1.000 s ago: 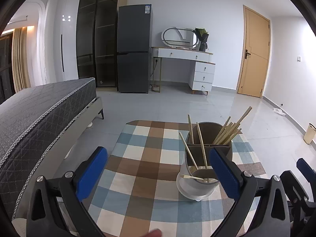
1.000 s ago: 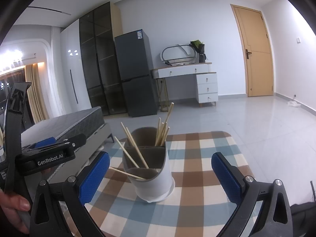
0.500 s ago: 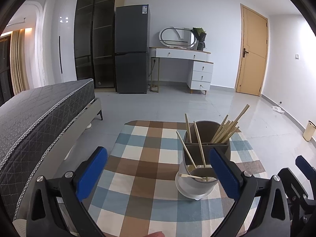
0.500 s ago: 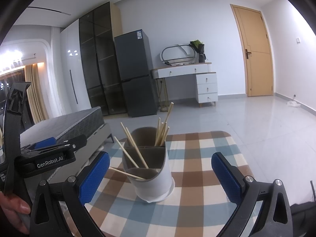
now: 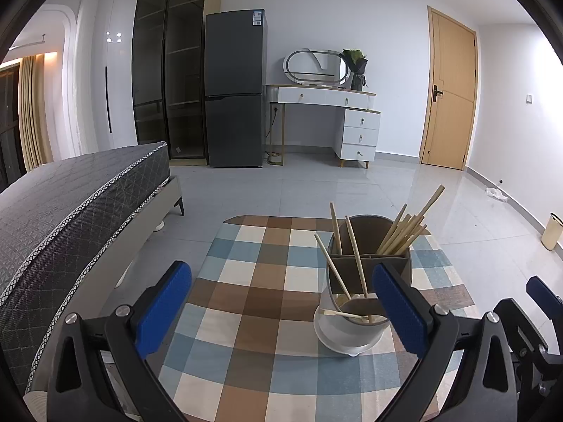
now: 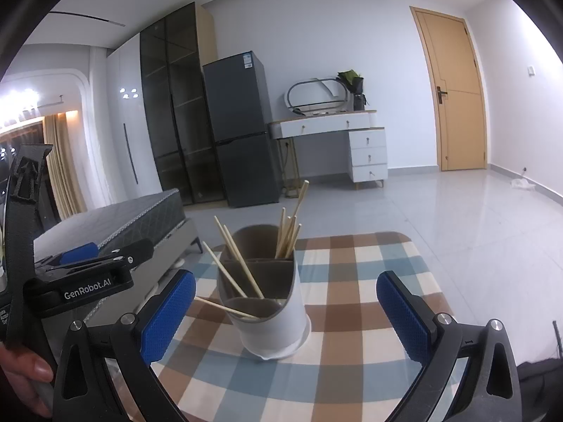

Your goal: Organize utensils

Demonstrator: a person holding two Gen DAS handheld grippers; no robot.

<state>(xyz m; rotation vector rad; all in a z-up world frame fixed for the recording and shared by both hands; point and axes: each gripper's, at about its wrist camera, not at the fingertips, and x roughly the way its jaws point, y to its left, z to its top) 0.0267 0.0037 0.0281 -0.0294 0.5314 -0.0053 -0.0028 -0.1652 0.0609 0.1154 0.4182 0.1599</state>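
A white utensil holder [image 5: 346,330] with brown inner compartments stands on a checked tablecloth [image 5: 253,302]; it also shows in the right wrist view [image 6: 271,320]. Several wooden chopsticks [image 5: 404,228] lean in its far compartment, and a few more [image 5: 337,270] lean in the nearer ones [image 6: 235,263]. My left gripper [image 5: 281,309] is open and empty, the holder just inside its right finger. My right gripper [image 6: 286,313] is open and empty, the holder between its fingers and further out.
A grey bed [image 5: 70,211] runs along the left of the table. A dark fridge [image 5: 235,88], a white dresser [image 5: 327,119] and a wooden door [image 5: 450,95] stand at the far wall. The left gripper's body [image 6: 81,281] shows at the right view's left.
The left gripper has drifted slightly, so the holder sits a little lower and nearer in its view. The right view is unchanged.
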